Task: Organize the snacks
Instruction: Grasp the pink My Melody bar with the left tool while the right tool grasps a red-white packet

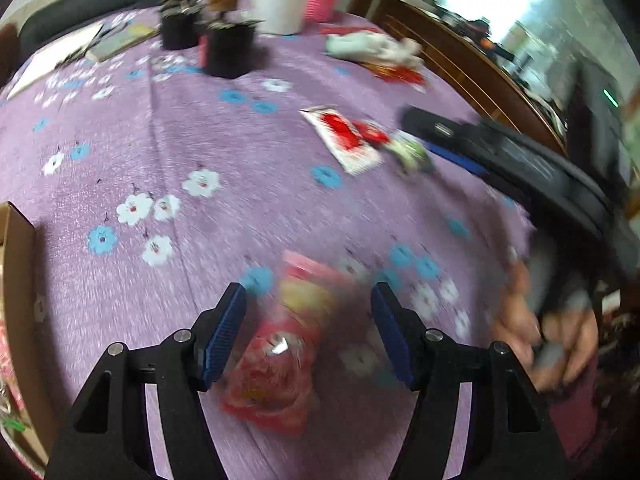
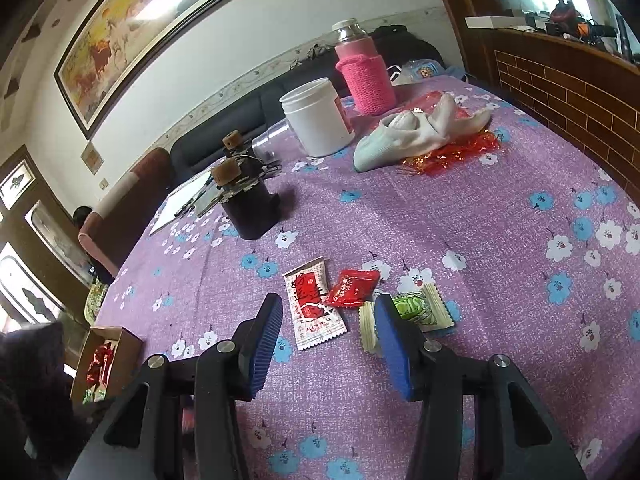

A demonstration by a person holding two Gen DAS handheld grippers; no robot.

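A pink and red snack bag (image 1: 280,344) lies blurred on the purple flowered cloth between the fingers of my open left gripper (image 1: 308,300), which touches nothing. A white and red sachet (image 2: 314,308), a small red packet (image 2: 352,288) and a green and white candy packet (image 2: 416,308) lie together just ahead of my open, empty right gripper (image 2: 328,312). The same sachet (image 1: 344,140) and packets also show in the left wrist view, with the right gripper (image 1: 408,156) over them. A cardboard box (image 2: 106,356) holding several snacks sits at the table's left edge.
Two black pots (image 2: 250,208), a white tub (image 2: 316,120), a pink flask (image 2: 362,76), white socks (image 2: 416,128) on red cellophane and papers (image 2: 180,200) stand at the far side. A brown wooden partition (image 2: 560,100) runs along the right.
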